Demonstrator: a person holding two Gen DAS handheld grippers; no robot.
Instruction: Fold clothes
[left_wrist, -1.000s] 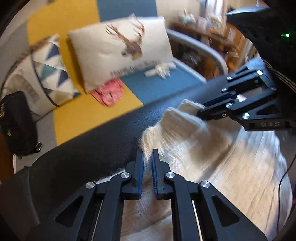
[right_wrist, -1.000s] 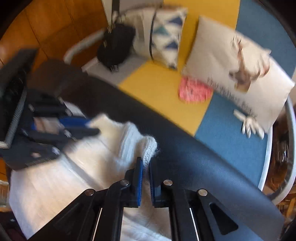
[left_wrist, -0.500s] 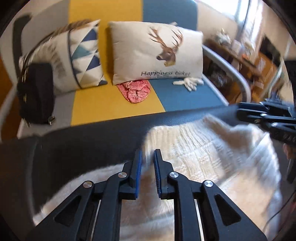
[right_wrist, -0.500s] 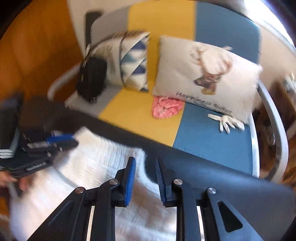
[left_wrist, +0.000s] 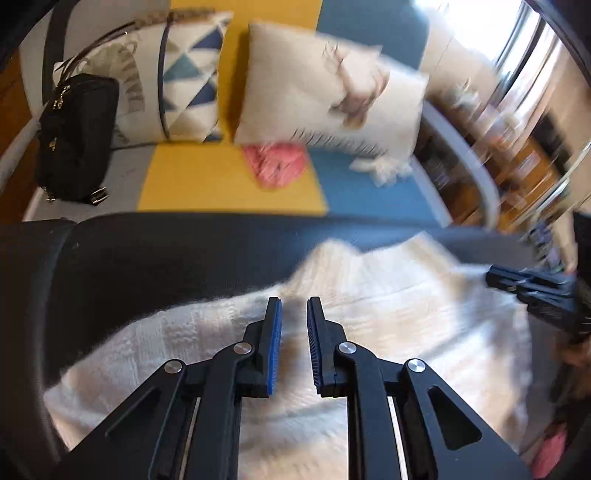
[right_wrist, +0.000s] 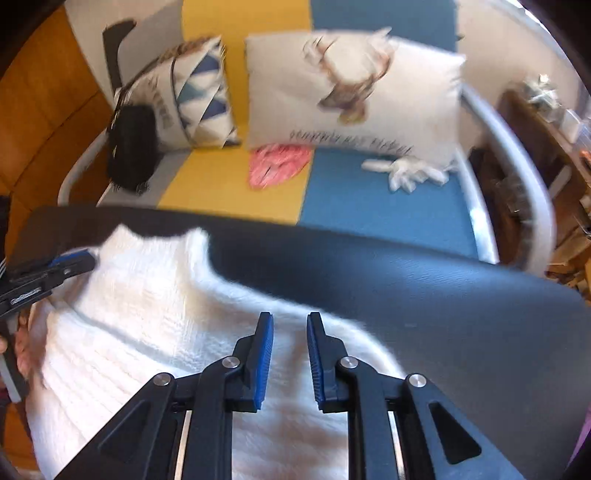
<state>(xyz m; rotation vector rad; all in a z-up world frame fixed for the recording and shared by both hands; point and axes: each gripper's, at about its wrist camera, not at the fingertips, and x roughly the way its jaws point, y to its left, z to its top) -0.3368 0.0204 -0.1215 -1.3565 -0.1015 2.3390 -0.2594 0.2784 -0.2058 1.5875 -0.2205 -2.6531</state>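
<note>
A white knitted sweater (left_wrist: 406, 314) lies spread on a black padded surface (left_wrist: 166, 258). My left gripper (left_wrist: 294, 302) hovers over the sweater's far edge, jaws a little apart, with nothing pinched between them. In the right wrist view the same sweater (right_wrist: 147, 295) lies on the black surface (right_wrist: 443, 295), and my right gripper (right_wrist: 290, 317) stands above its right edge. The right jaws are closing from a narrow gap, and no cloth is between the pads. Each gripper shows in the other's view: the right gripper (left_wrist: 532, 291) at the far right, the left gripper (right_wrist: 48, 273) at the far left.
Behind the black surface stands a yellow and blue sofa (right_wrist: 369, 206) with a deer pillow (right_wrist: 354, 92), a triangle-pattern pillow (right_wrist: 199, 92), a pink cloth (right_wrist: 277, 164), white gloves (right_wrist: 410, 171) and a black bag (left_wrist: 74, 136). Cluttered wooden shelves (right_wrist: 546, 110) stand at the right.
Both grippers were shut on the sweater's folded edge a second ago and have let it go. The jaws opened, the right gripper drew away to the right, and the sweater now lies flat.
</note>
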